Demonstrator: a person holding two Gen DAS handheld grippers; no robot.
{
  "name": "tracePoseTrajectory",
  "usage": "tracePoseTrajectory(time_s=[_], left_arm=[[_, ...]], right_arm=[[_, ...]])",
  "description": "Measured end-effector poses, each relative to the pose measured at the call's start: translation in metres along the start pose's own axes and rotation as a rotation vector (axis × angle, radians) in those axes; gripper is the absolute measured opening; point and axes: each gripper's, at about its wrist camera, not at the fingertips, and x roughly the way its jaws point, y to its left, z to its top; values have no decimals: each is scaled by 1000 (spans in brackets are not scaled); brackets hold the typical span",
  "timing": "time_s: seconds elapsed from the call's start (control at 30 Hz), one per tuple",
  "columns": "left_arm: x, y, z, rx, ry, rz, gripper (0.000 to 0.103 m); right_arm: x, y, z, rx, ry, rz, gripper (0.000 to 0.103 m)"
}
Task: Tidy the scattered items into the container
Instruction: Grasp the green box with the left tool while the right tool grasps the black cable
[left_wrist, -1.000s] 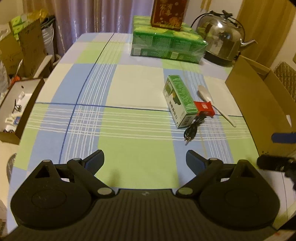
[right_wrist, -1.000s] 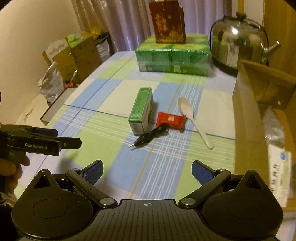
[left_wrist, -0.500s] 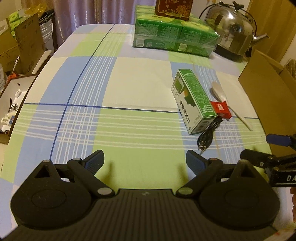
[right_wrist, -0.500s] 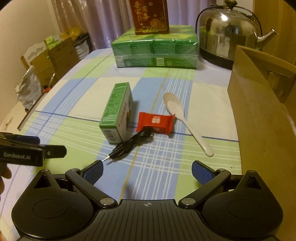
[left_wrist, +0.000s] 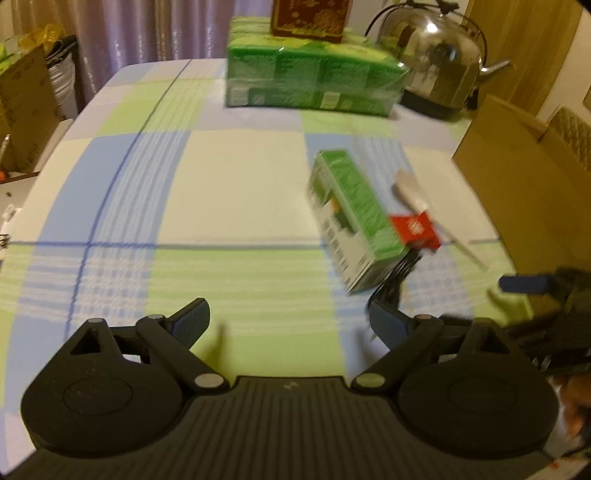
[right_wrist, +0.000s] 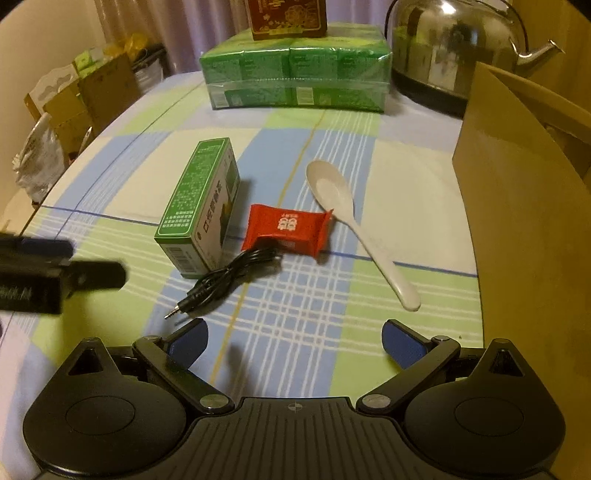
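Bench (right_wrist: 406, 177) with checked cloth. Cardboard box (right_wrist: 517, 206) at right edge. Green carton (right_wrist: 201, 205) lies left of red packet (right_wrist: 286, 230); white spoon (right_wrist: 354, 225) touches packet's right end; black cable (right_wrist: 229, 280) in front. 2 tongs, left tongs (left_wrist: 290, 323) and right tongs (right_wrist: 295, 339), both wide, empty, above cloth.

Home dining table (right_wrist: 332, 125), kettle (right_wrist: 454, 48)

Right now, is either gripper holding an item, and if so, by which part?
Nothing is held. The left gripper and right gripper are both open and empty above the table.
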Motion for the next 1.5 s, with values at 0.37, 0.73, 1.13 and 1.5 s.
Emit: tracePoseTrajectory(time_s=[0.37, 0.73, 1.13, 1.5], left_arm=[[37, -47, 26, 95, -32, -49, 64], [33, -37, 27, 156, 0, -1, 25], [-7, -6, 0, 229, 82, 80, 29], [-7, -9, 5, 229, 39, 74, 43]], right_arm=[[4, -9, -1, 4, 12, -2, 81], [5, 0, -2, 12, 0, 43, 81], [19, 12, 14, 164, -37, 109, 62], [42, 41, 21, 49, -84, 18, 51]])
